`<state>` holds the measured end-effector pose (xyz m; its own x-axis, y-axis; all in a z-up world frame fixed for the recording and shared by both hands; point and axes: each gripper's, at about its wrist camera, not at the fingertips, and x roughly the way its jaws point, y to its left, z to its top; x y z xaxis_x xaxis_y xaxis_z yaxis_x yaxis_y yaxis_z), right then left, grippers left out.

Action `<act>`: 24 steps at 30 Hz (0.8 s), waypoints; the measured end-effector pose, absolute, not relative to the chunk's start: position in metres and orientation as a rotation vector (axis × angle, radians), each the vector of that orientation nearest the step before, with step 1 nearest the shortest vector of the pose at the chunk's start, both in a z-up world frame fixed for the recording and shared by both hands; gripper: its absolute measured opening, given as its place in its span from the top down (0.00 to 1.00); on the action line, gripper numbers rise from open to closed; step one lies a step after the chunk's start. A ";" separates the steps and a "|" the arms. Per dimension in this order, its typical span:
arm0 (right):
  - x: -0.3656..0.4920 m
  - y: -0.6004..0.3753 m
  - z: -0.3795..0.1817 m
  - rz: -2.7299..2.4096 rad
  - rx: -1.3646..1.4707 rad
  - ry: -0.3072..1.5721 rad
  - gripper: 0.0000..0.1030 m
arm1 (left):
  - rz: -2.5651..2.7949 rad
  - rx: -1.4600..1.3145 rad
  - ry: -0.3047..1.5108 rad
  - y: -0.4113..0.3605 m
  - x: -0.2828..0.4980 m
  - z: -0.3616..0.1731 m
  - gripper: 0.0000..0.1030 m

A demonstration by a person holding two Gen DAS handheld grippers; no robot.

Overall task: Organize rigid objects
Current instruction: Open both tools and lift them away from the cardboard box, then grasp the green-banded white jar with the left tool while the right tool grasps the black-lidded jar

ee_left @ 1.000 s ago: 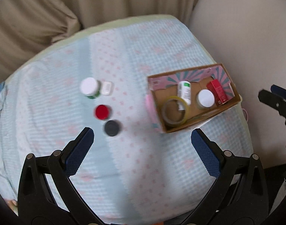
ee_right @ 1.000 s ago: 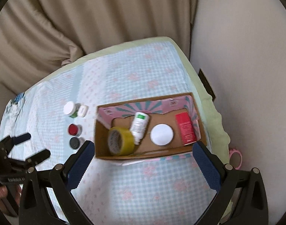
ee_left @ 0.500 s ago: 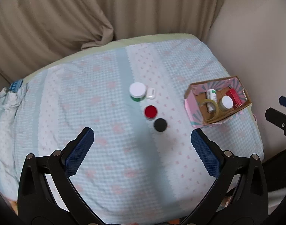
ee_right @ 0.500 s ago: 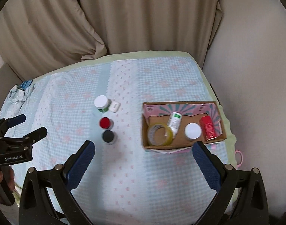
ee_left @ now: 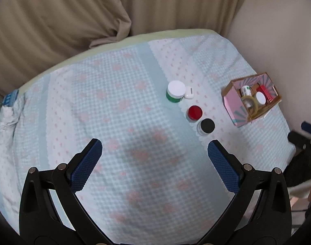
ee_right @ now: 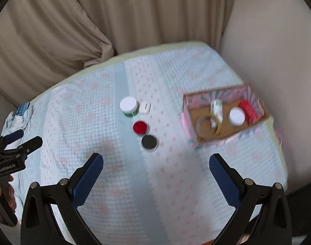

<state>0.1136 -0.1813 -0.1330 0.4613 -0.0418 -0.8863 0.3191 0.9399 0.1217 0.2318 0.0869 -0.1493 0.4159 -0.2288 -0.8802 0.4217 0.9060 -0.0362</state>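
On the checked cloth stand a white-lidded green jar (ee_left: 175, 91) (ee_right: 128, 106), a small white case (ee_left: 189, 92) (ee_right: 145, 107), a red-lidded jar (ee_left: 194, 112) (ee_right: 140, 127) and a black-lidded jar (ee_left: 206, 126) (ee_right: 148, 142). A cardboard box (ee_left: 230, 102) (ee_right: 208, 137) at the right holds a tape roll (ee_left: 251, 106), a white bottle (ee_right: 216, 108), a white-lidded jar (ee_right: 236, 116) and a red packet (ee_right: 249, 110). My left gripper (ee_left: 155, 158) and right gripper (ee_right: 156, 170) are open and empty, high above the table, well short of the jars.
The table (ee_left: 114, 106) is covered with a pale blue and pink cloth. Beige curtains (ee_left: 94, 10) hang behind it and a pale wall (ee_right: 273, 51) stands at the right. The left gripper shows in the right wrist view (ee_right: 16, 143) at the far left.
Both grippers have pulled back and swung left, so the box has shifted right in both views and more of the table shows. Nothing was grasped.
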 end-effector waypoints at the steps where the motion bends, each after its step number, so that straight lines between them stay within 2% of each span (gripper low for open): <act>1: 0.112 -0.176 -0.139 -0.235 0.297 1.085 0.00 | -0.420 0.208 1.070 0.088 0.235 -0.154 0.00; 9: 0.124 -0.152 -0.185 -0.250 0.291 1.183 0.00 | -0.486 0.267 1.120 0.068 0.279 -0.201 0.00; 16: 0.159 -0.154 -0.229 -0.236 0.314 1.219 0.00 | -0.561 0.352 1.153 0.020 0.331 -0.244 0.00; 24: 0.199 -0.156 -0.292 -0.206 0.304 1.233 0.00 | -0.632 0.435 1.190 -0.043 0.390 -0.323 0.00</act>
